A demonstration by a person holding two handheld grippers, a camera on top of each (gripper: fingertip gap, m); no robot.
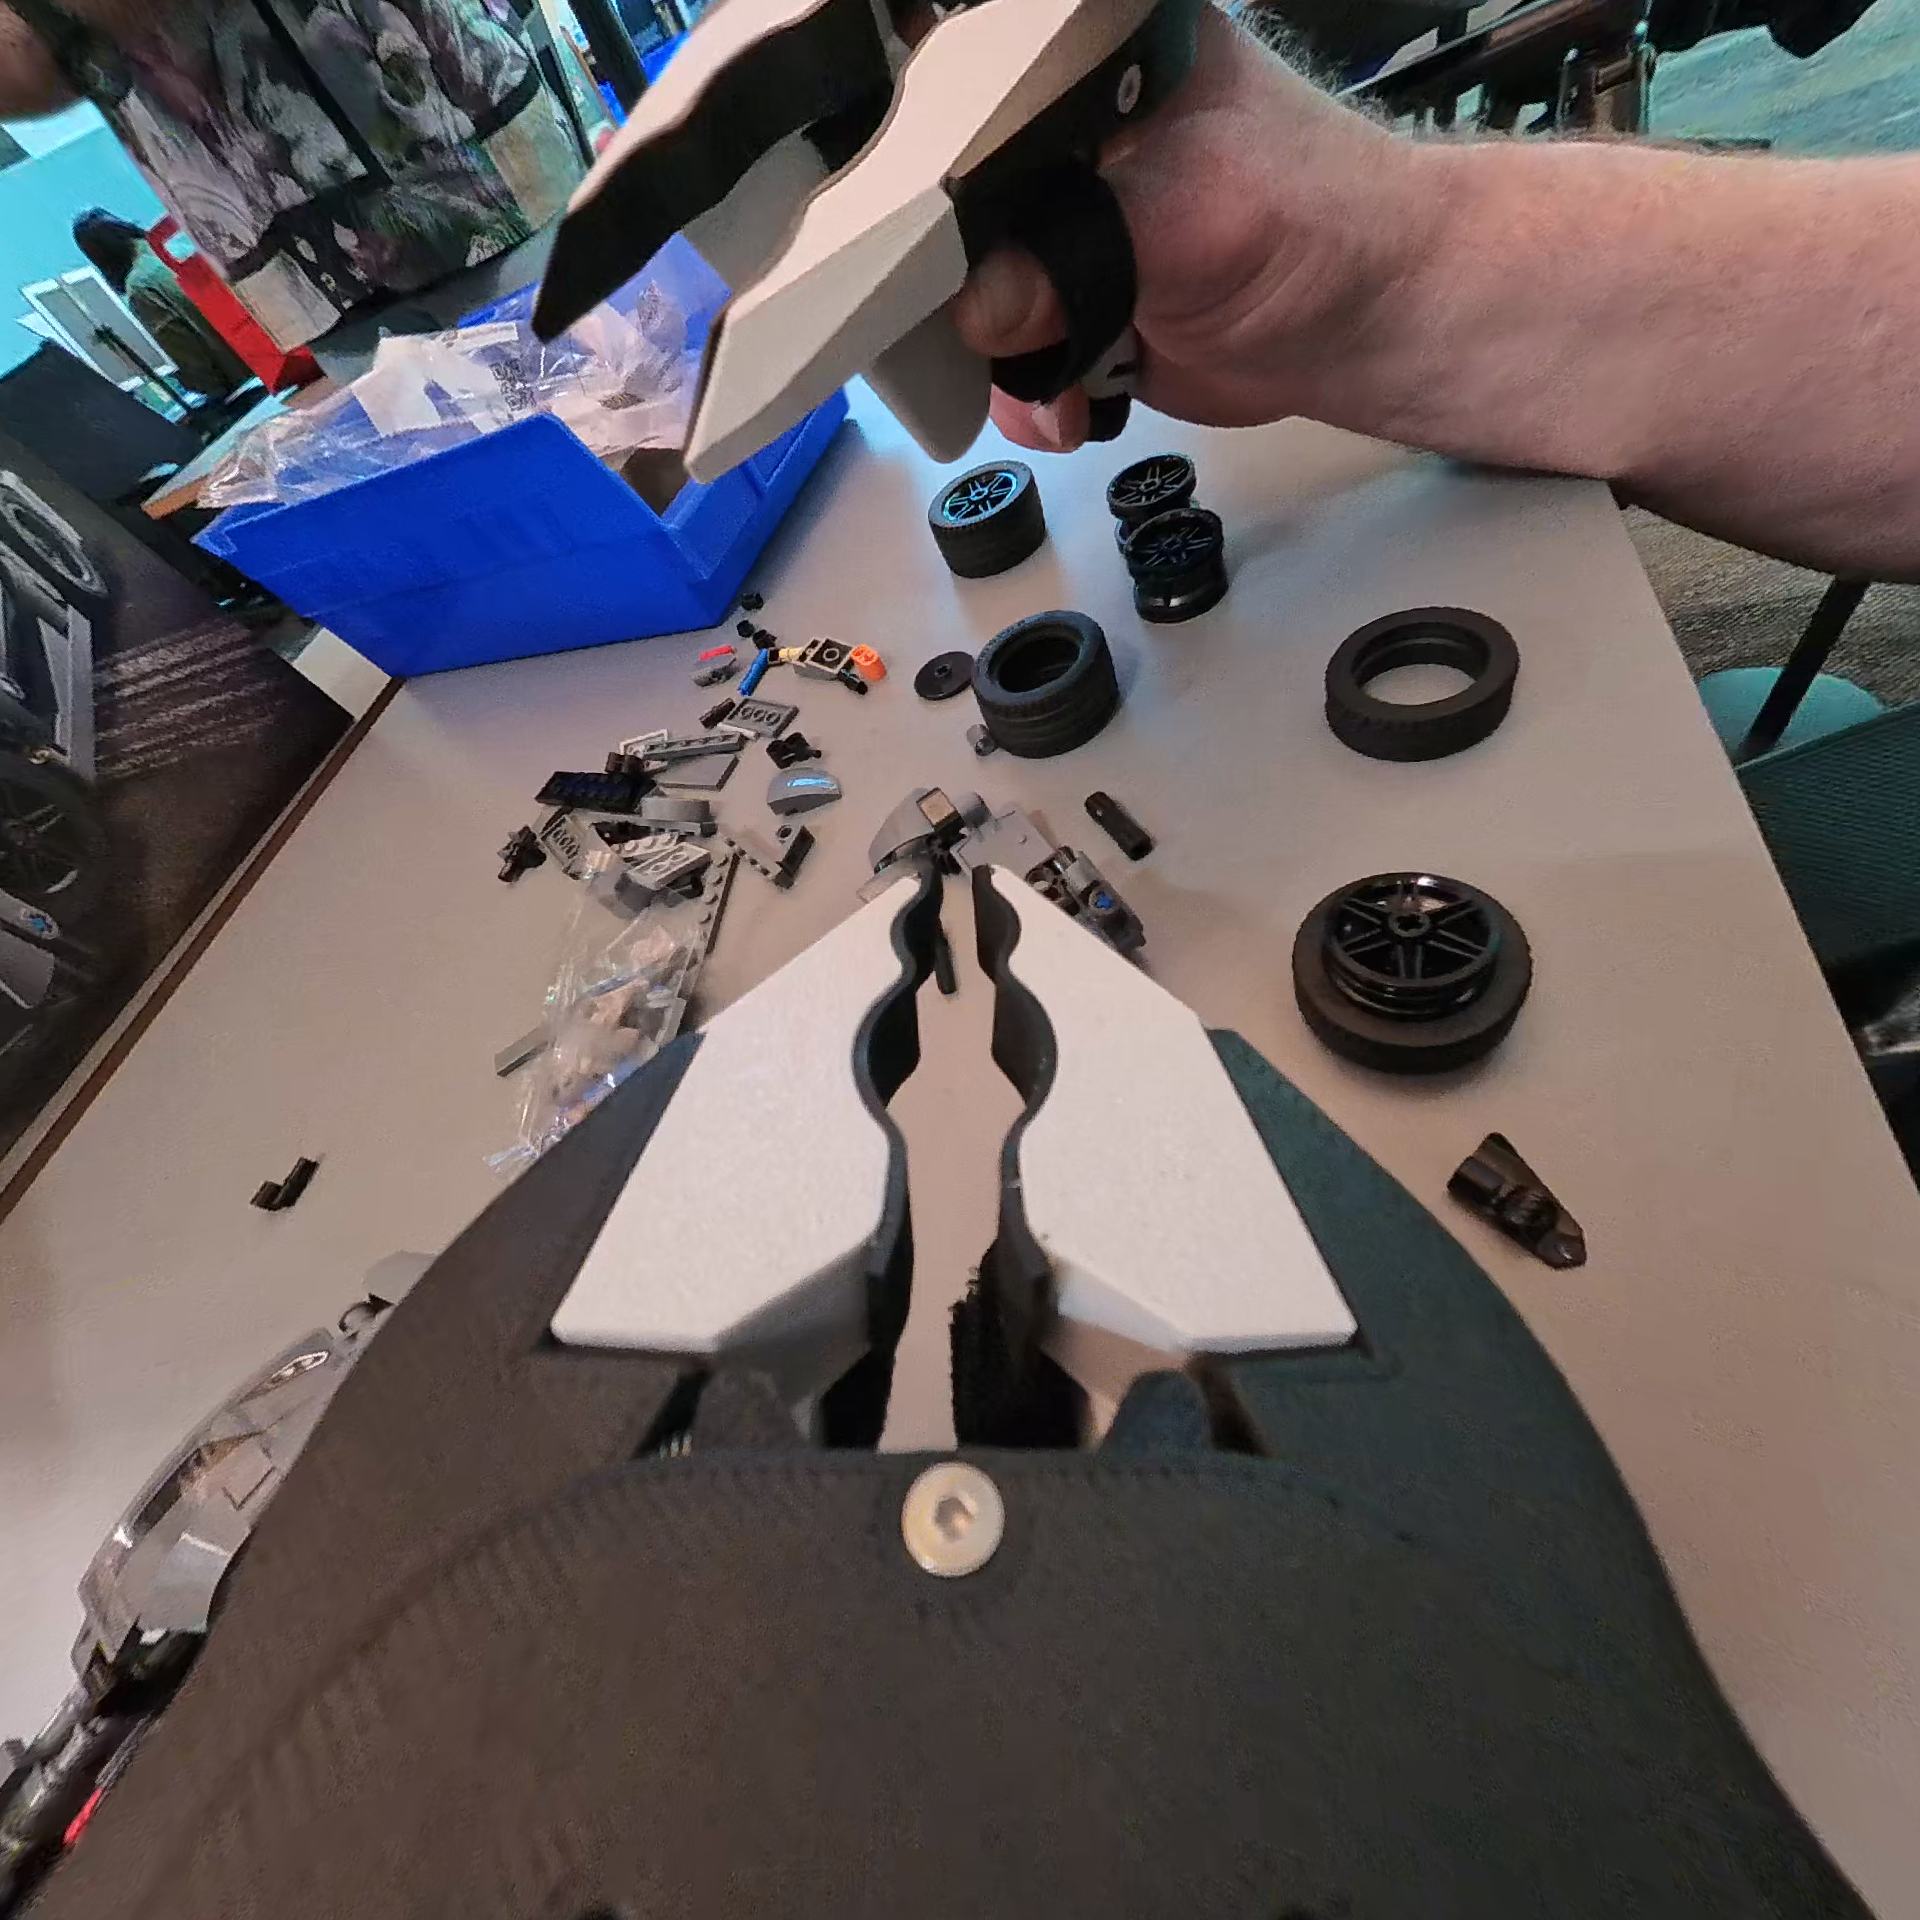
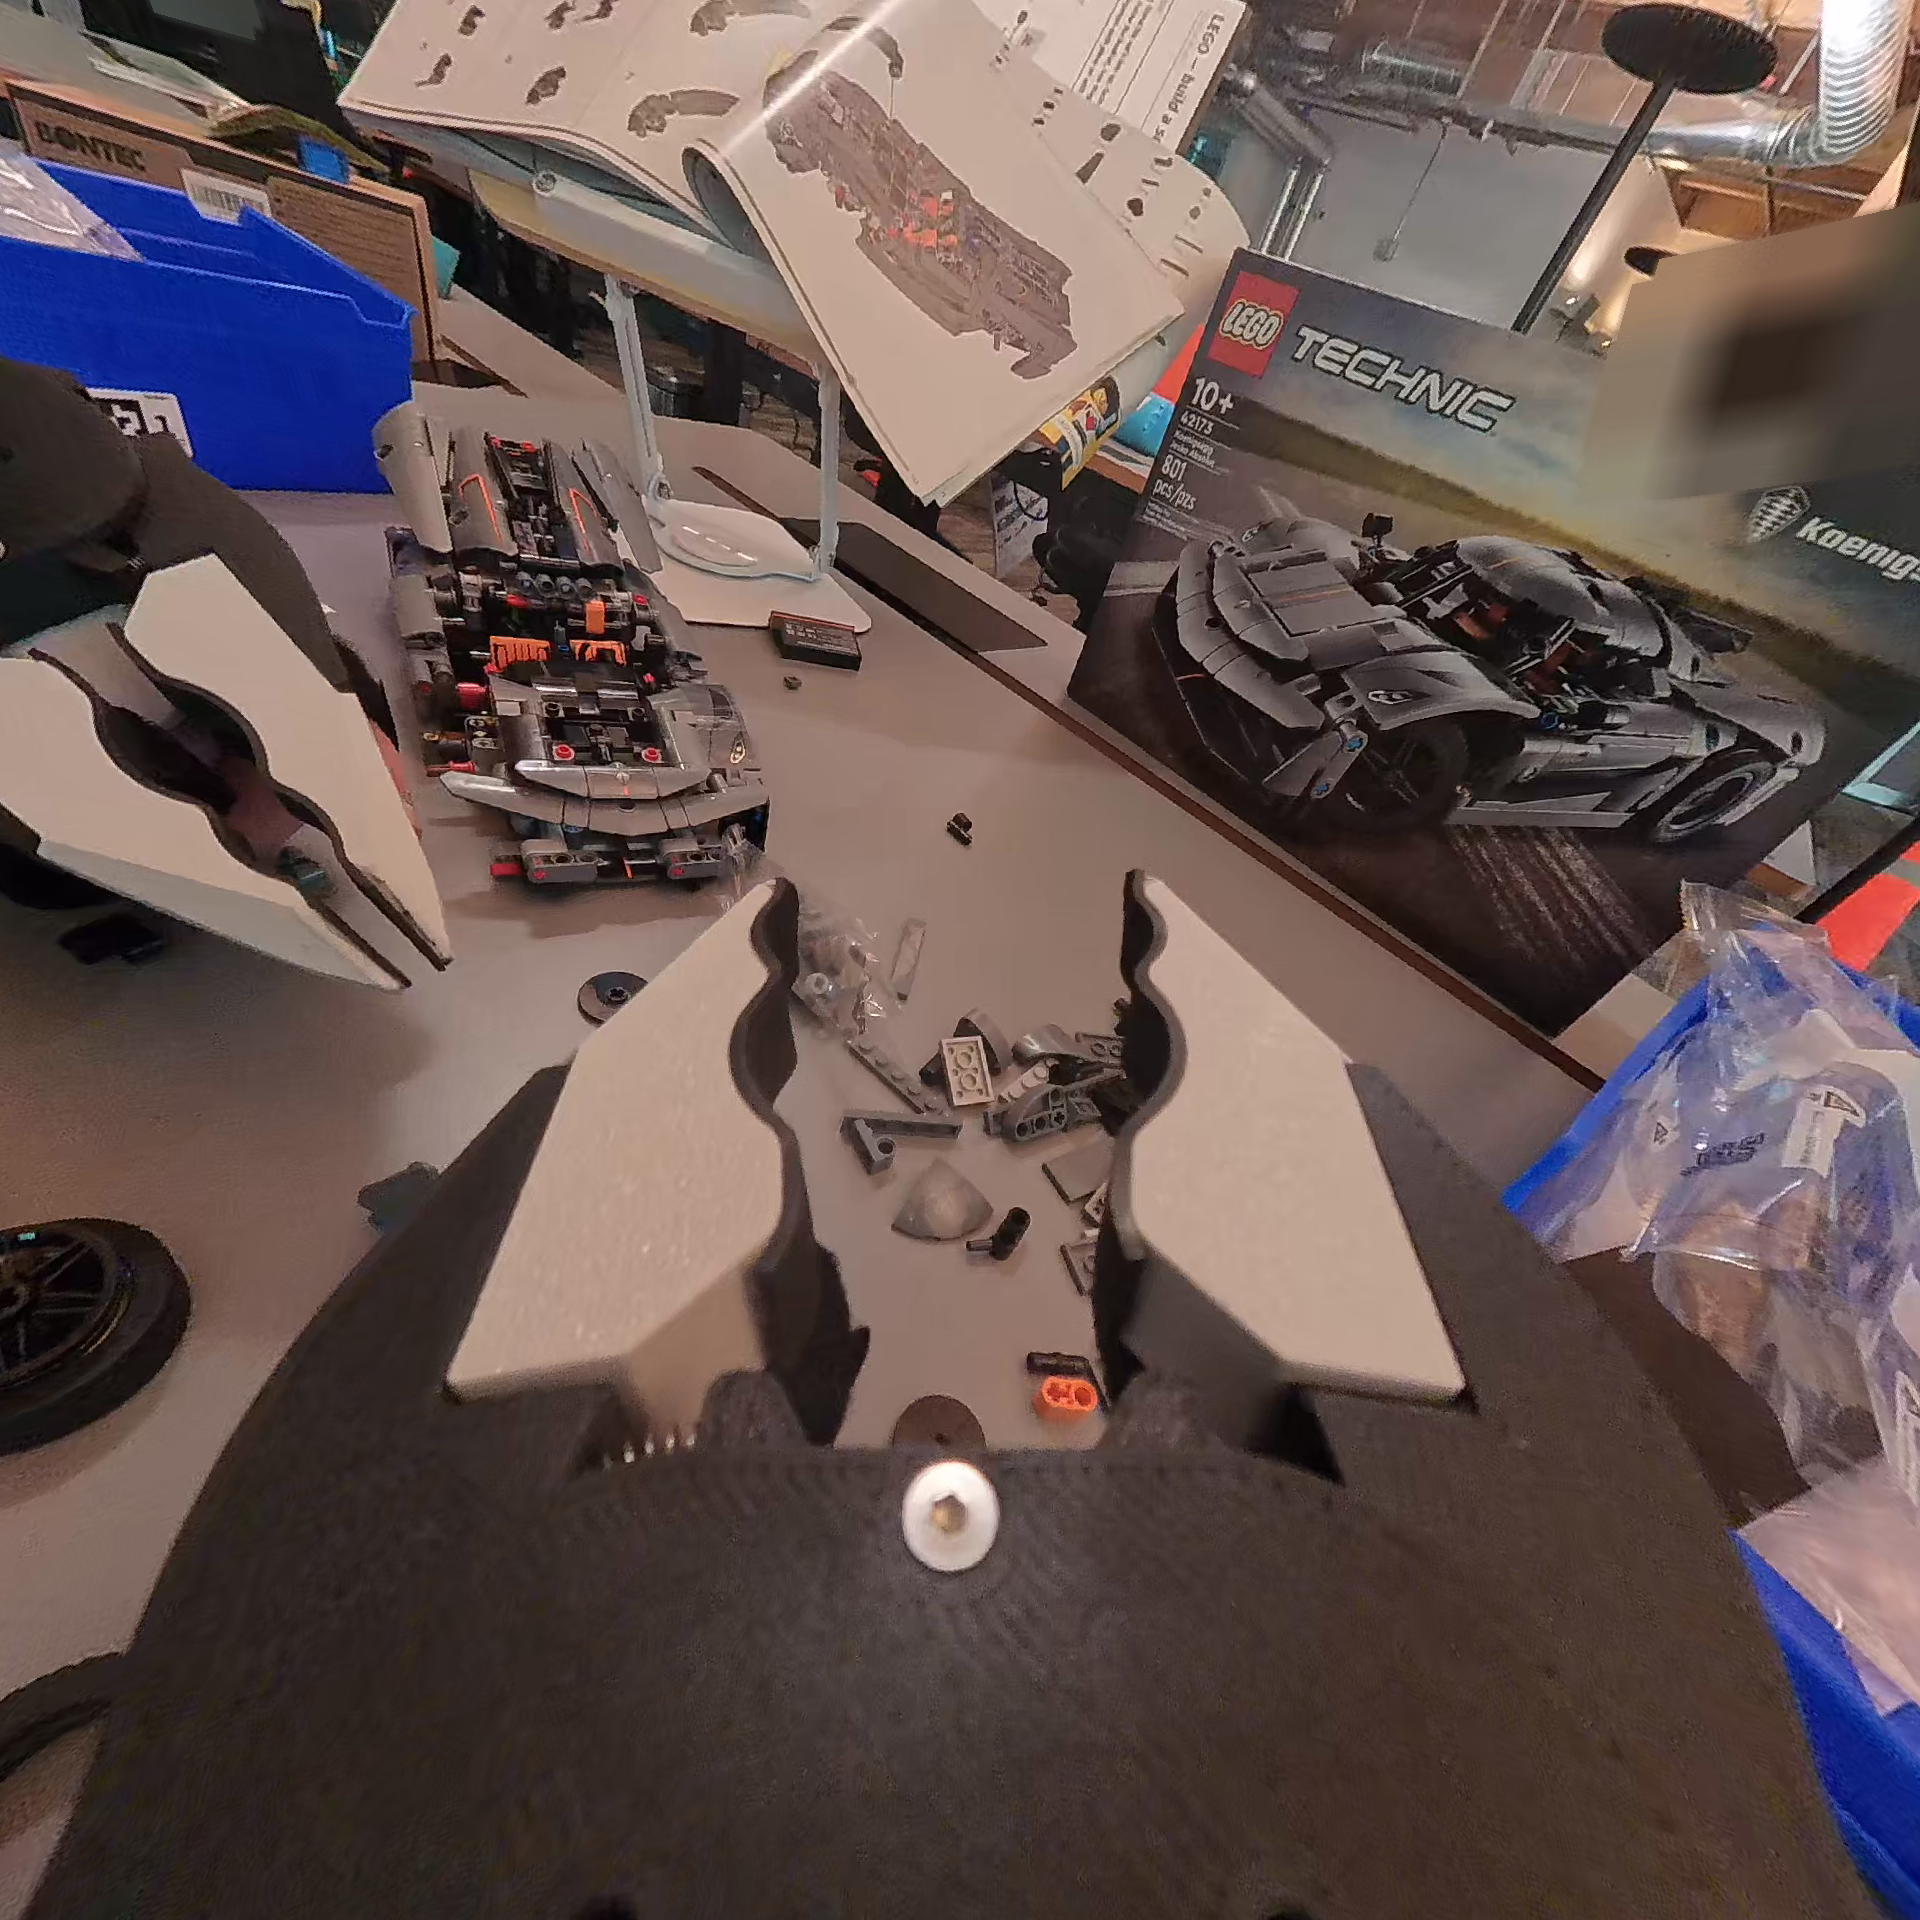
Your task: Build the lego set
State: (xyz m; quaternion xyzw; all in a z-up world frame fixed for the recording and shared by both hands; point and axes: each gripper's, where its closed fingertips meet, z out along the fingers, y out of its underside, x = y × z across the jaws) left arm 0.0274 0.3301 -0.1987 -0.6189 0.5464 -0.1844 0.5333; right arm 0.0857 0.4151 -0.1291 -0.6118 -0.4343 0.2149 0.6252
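My left gripper [image 1: 954, 881] is shut on a thin black pin [image 1: 943, 954], which seems joined to a small grey sub-assembly [image 1: 1081, 883] at the fingertips. It also shows at the left of the right wrist view [image 2: 421, 966], held above the table. My right gripper [image 2: 956, 894] is open and empty, hovering over a pile of loose grey and black pieces [image 2: 987, 1081]. In the left wrist view it [image 1: 634, 379] is held high by a hand. The part-built grey car [image 2: 561, 665] lies on the table beyond the pile.
Wheels [image 1: 1411, 971] and tyres [image 1: 1420, 684] lie on the grey table [image 1: 1351, 1455] to the right. A blue bin [image 1: 488, 551] with bags stands at the back. The set box [image 2: 1455, 644] and a booklet on a stand [image 2: 935, 239] are along the table's edge.
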